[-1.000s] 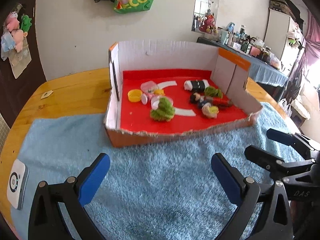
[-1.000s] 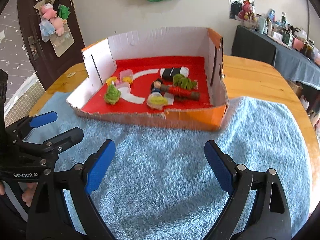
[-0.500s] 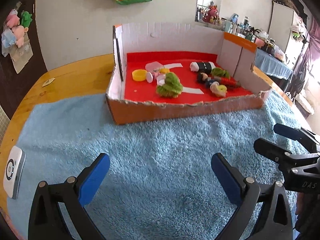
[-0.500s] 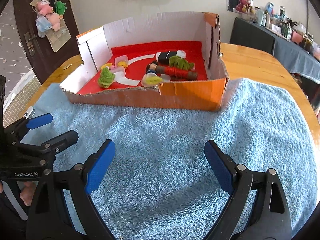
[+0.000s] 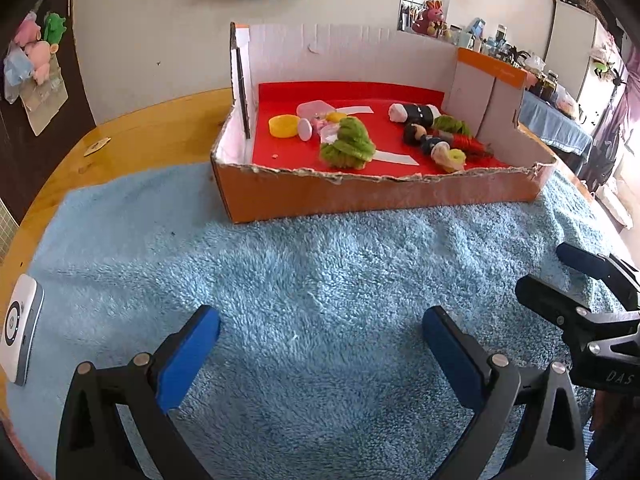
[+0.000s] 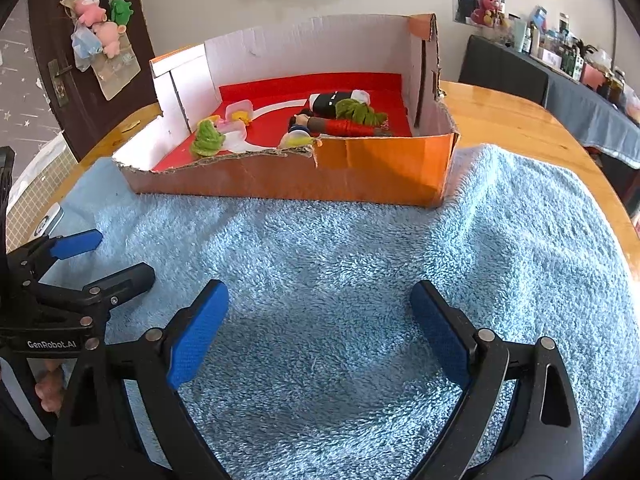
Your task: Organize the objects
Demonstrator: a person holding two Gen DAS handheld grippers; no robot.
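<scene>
Your left tongs [image 5: 320,344] hang wide apart over the blue towel [image 5: 320,280], holding nothing, and your right tongs [image 6: 320,320] are spread just as wide and equally empty above the same towel. In the left wrist view the right tongs show at the right edge; in the right wrist view the left tongs show at the left edge, so the two sit side by side at the near end of the towel.

The cardboard box [image 5: 380,196] stands at the far end of the towel on the wooden tabletop [image 5: 152,132], its near wall torn low and ragged, its floor red. The things you are sorting all lie inside it. On the left part of the floor you have a yellow cap [image 5: 283,125], a clear plastic cup [image 5: 314,110] just beyond it, and a green yarn bundle [image 5: 349,143] nearer the front wall. On the right part lie a black-and-white roll [image 5: 416,113], a second green yarn piece [image 5: 452,124] just beside it, a small doll [image 5: 424,138] touching a red spool-like piece [image 5: 466,142], and a yellow-and-white round toy [image 5: 450,159] close to the front wall.

A small white device [image 5: 18,340] rests at the towel's left edge, well apart from the box
</scene>
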